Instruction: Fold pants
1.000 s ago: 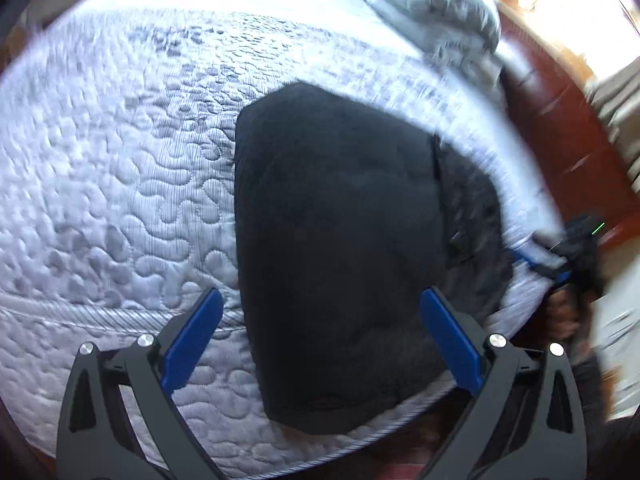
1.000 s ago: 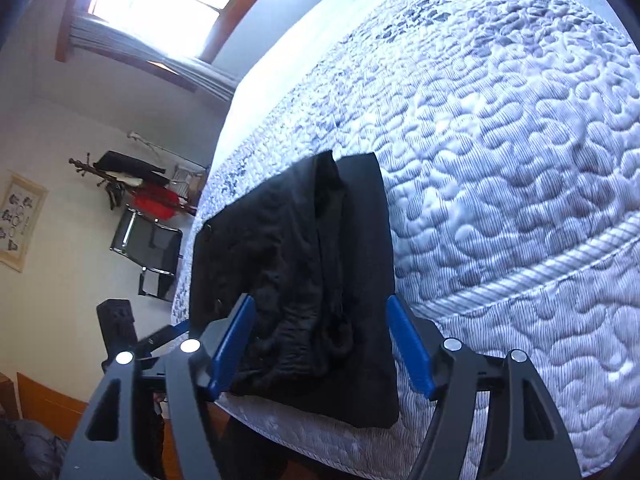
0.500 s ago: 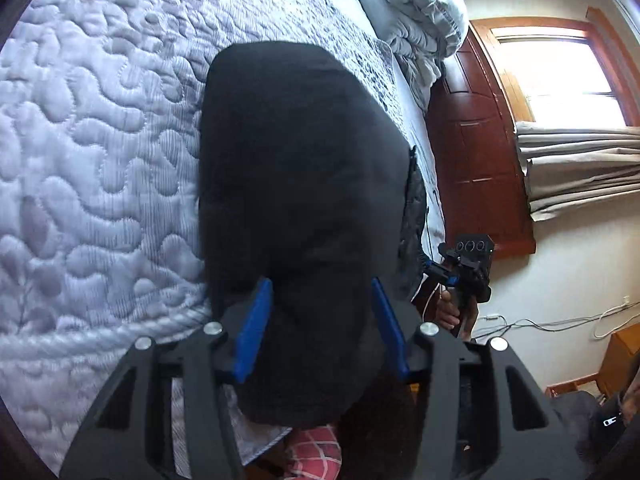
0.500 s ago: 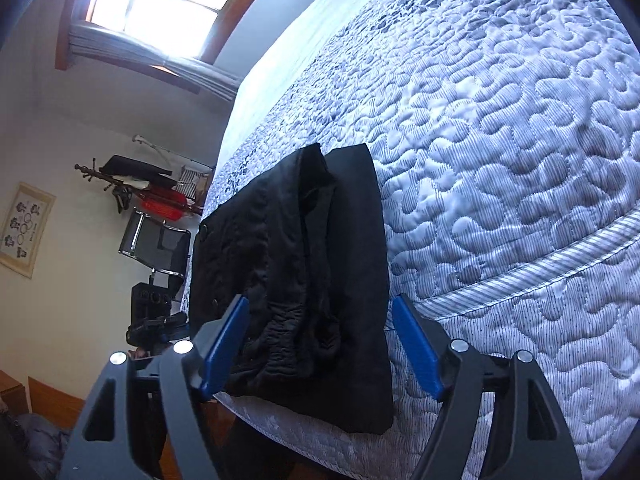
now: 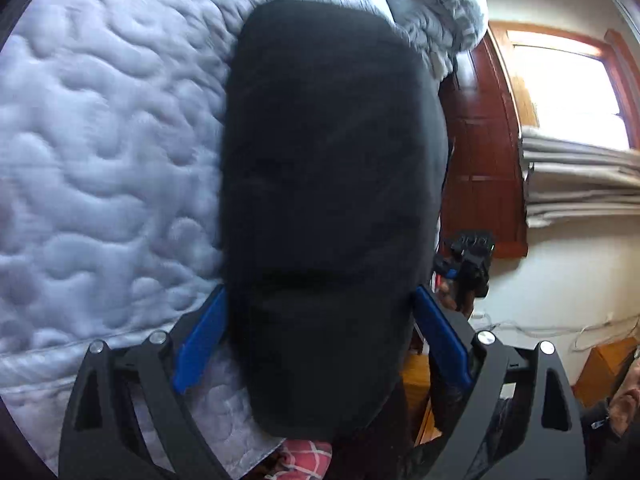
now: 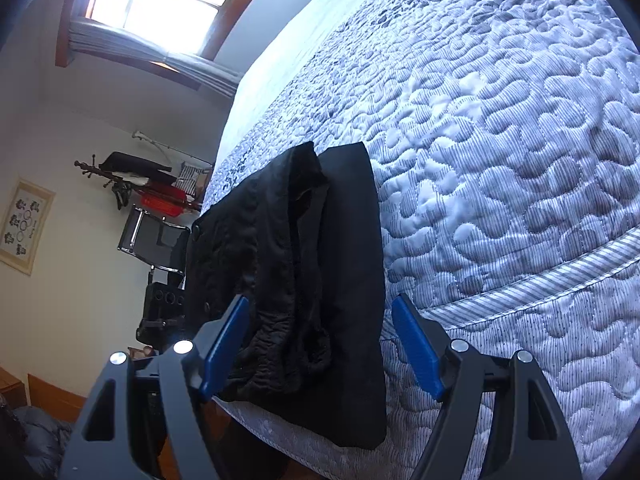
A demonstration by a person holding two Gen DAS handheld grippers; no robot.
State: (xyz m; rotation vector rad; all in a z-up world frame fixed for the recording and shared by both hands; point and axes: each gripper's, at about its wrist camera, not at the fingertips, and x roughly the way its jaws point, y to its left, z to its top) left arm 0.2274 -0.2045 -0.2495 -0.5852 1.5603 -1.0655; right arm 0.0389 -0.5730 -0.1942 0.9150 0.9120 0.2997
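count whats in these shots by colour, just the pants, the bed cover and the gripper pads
Black: 1, the folded black fabric pants
Pale grey: 1, the quilted bed cover
Blue: 4, two flat pads on the left gripper and two on the right gripper
Total: 6

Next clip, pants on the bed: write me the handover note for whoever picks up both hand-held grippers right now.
Left hand-held gripper: jaws have just been opening again, pads astride the near end of the pants; no grip visible.
Right hand-held gripper: open, poised over the pants' other end, holding nothing.
Pants: folded into a compact black stack at the edge of the bed, one end overhanging slightly.
Done: main folds.
Left: probably a final fold or tidy-up; check the bunched waistband layers.
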